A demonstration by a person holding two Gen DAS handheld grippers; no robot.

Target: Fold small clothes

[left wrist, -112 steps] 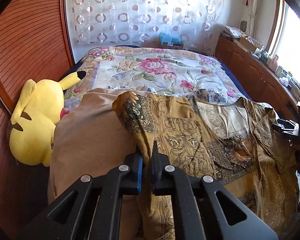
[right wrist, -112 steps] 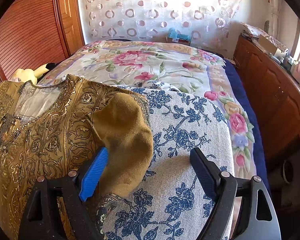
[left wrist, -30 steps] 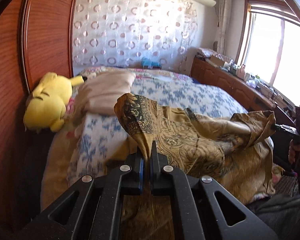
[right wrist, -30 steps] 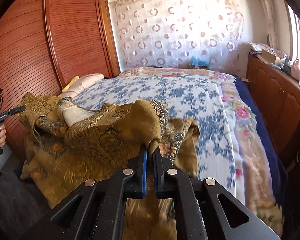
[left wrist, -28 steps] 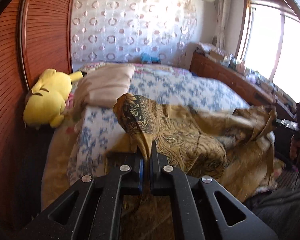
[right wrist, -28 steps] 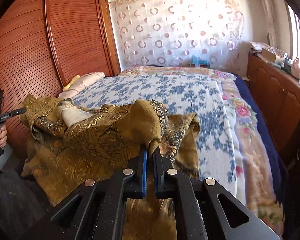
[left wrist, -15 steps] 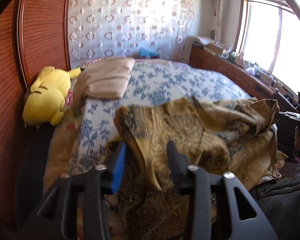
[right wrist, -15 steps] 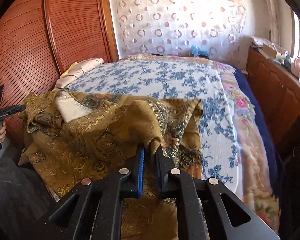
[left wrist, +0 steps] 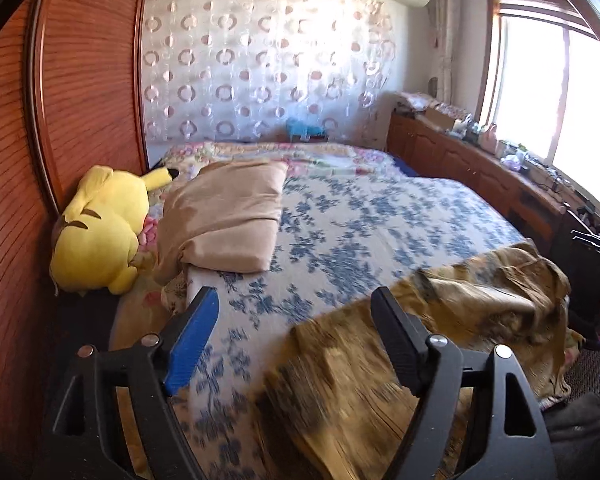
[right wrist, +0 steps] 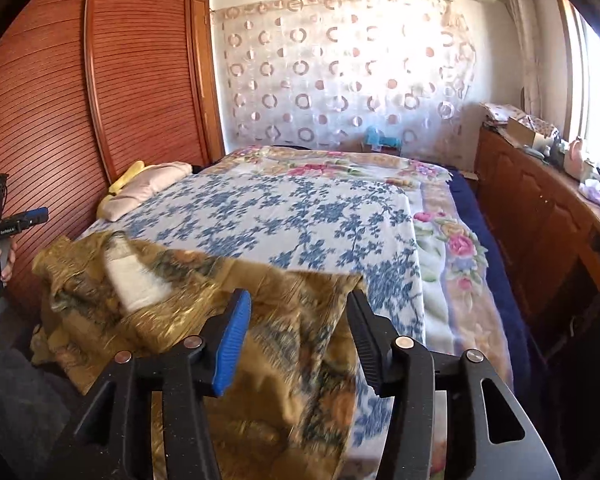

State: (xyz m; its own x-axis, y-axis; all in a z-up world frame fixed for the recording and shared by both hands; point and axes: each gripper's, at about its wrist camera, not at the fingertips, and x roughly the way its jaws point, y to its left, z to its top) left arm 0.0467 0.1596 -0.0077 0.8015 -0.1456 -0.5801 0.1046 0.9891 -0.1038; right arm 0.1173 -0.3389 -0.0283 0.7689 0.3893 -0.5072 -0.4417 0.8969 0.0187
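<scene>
Now: left gripper (left wrist: 294, 336) and right gripper (right wrist: 298, 340), jaws just opened, both released; gold patterned garment (right wrist: 204, 304) dropped lower frame on bed (right wrist: 300, 208); fold laid, judged.

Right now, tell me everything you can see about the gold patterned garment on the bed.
The garment is a thin, soft-looking fabric in mustard gold with dark ornate print and a pale lining patch. It lies loosely bunched, not neatly folded, across the near edge of the bed, on the blue-flowered cover, part of it hanging over the side. It is motion-blurred, so fine detail is unclear. Both grippers, left and right, have just been opening; cloth shows between the fingers, but they do not clamp it.
</scene>
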